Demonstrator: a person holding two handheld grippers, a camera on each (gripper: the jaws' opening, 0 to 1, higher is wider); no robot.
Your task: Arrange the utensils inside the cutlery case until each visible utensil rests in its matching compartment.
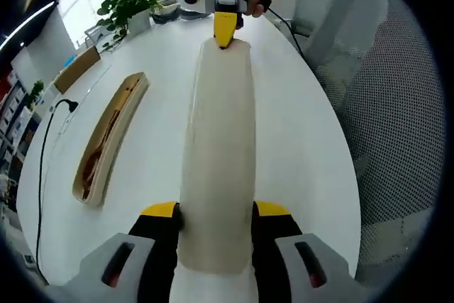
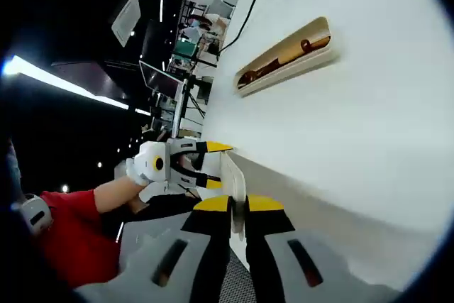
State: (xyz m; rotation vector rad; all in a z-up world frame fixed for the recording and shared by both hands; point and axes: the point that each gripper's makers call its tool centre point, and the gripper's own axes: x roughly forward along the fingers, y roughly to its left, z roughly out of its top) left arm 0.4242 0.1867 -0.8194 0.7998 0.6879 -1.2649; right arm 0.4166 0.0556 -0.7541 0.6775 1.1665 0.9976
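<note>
Grippers share the long cream plastic case lid [image 1: 216, 154]: left gripper [image 1: 216, 211] clamps the near end, right gripper [image 2: 237, 205] pinches the far edge, likely to carry it level. Open beige cutlery case base [image 1: 110, 136] with brown wooden utensils [image 1: 99, 148] lies beside it on the white round table [image 1: 298, 125], awaiting closure.

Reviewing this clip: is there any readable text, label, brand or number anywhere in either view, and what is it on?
None can be read.
The cream lid held between both claws is plain.
The open cutlery case with wooden utensils carries no marking.
The white table is bare of print.
Background shelves and screens in the right gripper view are too small and blurred.
</note>
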